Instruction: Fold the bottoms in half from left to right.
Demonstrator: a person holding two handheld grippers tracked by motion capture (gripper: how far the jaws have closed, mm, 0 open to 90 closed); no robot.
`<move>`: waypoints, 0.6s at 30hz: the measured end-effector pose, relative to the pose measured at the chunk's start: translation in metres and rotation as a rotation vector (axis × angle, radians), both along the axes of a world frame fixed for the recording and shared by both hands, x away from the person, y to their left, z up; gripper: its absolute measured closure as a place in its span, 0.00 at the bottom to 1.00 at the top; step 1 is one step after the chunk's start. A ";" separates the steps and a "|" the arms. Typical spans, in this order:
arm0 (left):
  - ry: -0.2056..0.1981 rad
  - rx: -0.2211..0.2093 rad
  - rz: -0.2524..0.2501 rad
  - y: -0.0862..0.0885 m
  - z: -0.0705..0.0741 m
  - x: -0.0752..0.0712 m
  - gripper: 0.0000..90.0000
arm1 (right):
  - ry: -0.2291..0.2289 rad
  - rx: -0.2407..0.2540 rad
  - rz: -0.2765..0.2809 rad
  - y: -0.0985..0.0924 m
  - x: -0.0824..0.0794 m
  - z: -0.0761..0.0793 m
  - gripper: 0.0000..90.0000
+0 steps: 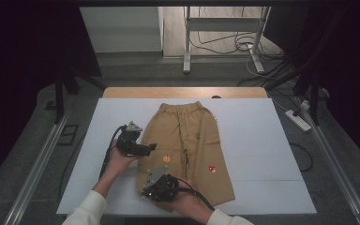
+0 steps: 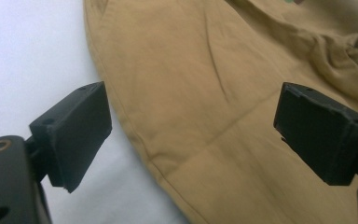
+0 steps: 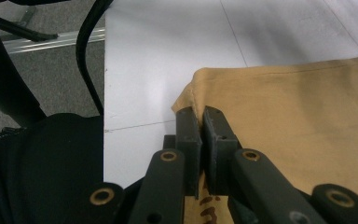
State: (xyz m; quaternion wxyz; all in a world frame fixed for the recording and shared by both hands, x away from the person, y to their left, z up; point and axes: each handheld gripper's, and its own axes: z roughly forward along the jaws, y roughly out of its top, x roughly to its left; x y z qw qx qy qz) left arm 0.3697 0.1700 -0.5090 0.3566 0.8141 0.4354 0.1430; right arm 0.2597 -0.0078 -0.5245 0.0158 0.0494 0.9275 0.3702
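folding is starting: tan cotton shorts [image 1: 187, 150] lie flat on the white table [image 1: 253, 140]. right claw [image 3: 200, 122] pinches a hem corner; left claw [image 2: 191, 135], wide open and empty, should next grip the side edge.

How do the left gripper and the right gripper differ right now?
The left gripper is open, its fingers wide apart over the side edge of the tan shorts; the right gripper is shut, pinching the shorts' hem corner. The left hovers by the shorts' middle; the right sits at the table's near edge. Both are black and hand-held.
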 end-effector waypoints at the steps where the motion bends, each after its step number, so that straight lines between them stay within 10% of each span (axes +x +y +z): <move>1: 0.000 -0.003 0.001 0.000 0.000 0.002 0.12 | 0.001 0.000 -0.001 0.000 0.000 0.000 0.95; 18: 0.038 0.013 -0.012 -0.012 -0.007 0.045 0.13 | 0.004 0.002 -0.003 0.000 0.000 0.000 0.95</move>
